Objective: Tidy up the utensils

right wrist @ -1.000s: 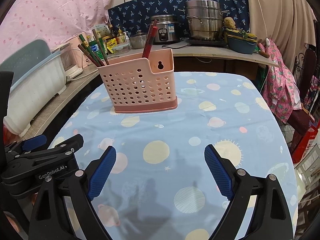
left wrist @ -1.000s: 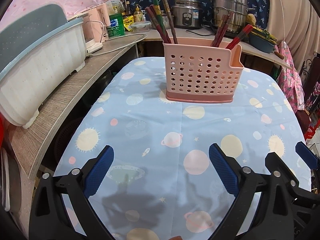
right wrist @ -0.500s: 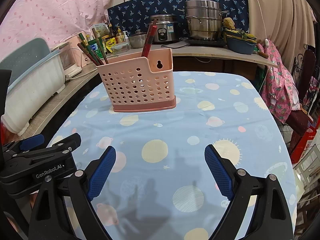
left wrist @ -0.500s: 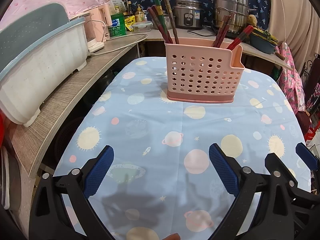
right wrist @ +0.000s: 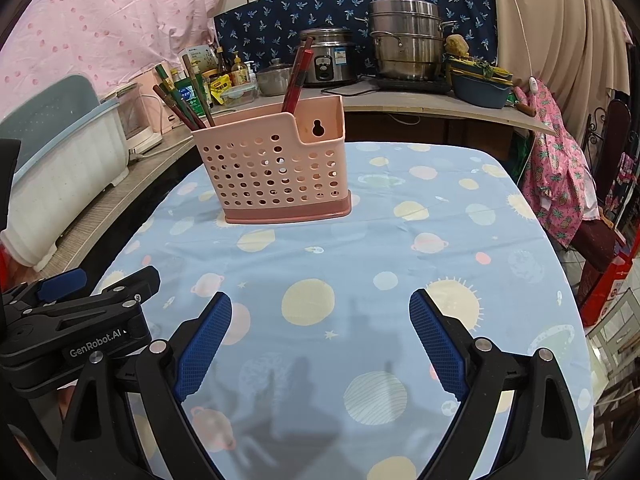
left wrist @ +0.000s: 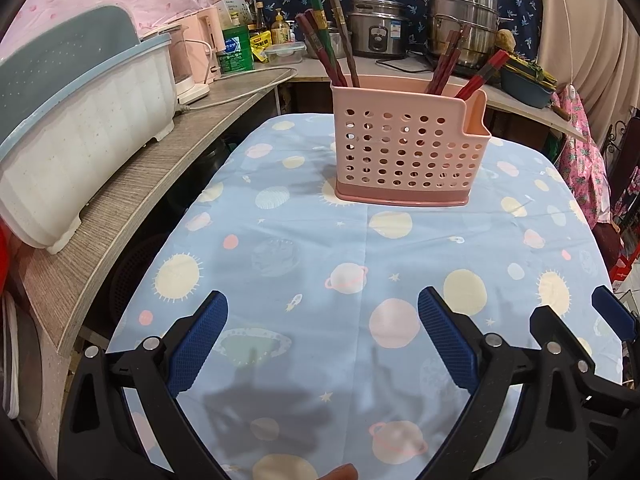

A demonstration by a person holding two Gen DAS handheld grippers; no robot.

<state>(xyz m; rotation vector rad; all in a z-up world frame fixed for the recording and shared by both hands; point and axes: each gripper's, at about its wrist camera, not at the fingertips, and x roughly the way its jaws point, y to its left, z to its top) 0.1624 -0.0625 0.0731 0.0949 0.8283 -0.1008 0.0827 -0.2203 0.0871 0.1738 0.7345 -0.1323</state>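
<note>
A pink perforated utensil basket [left wrist: 404,152] [right wrist: 276,168] stands upright on the planet-print tablecloth [left wrist: 340,248] [right wrist: 360,240], at the far middle of the table. Dark red and green chopsticks [left wrist: 324,44] [right wrist: 180,100] lean out of its left compartment. More red chopsticks [left wrist: 464,68] [right wrist: 296,76] stick out of its right side. My left gripper [left wrist: 322,336] hovers open over the near cloth, nothing between its blue pads. My right gripper [right wrist: 320,336] is likewise open and empty, well short of the basket. The left gripper's body [right wrist: 76,324] shows at the lower left of the right wrist view.
A white and blue dish rack [left wrist: 72,140] sits on the wooden counter [left wrist: 160,168] to the left. Behind the table are a rice cooker [right wrist: 328,60], a steel steamer pot [right wrist: 408,44], bottles and boxes. A chair with pink floral cloth [right wrist: 556,160] stands at the right.
</note>
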